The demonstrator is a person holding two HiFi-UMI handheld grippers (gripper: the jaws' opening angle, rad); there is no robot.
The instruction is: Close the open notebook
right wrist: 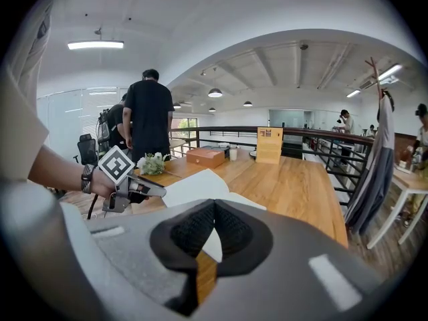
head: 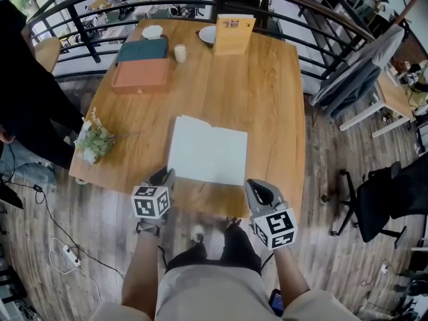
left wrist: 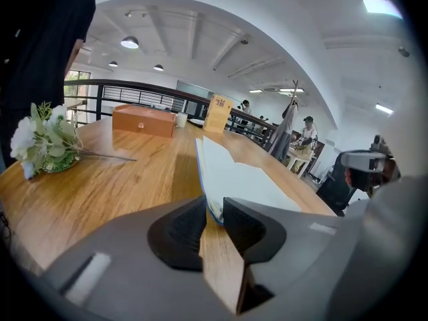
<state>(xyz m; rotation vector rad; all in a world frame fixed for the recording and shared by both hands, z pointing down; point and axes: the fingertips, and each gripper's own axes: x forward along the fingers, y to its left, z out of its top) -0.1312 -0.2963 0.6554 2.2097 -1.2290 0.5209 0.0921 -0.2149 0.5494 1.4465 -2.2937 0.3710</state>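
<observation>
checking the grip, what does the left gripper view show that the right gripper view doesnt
Only the left gripper view: the left gripper, fingers closed on the notebook at its near corner, blue cover edge visible. Only the right gripper view: the left gripper from outside, and the right gripper, fingers shut, empty. Both: the open notebook, flowers, orange box.

L gripper (head: 164,174), R gripper (head: 258,187): grey shells, blk ribbed pads (left wrist: 182,229), white cube (head: 150,202) w/ blk square markers at 6 o'clock of each. Dark wristband (head: 148,228), beige shirt (head: 207,294), dark shorts (head: 204,256).
</observation>
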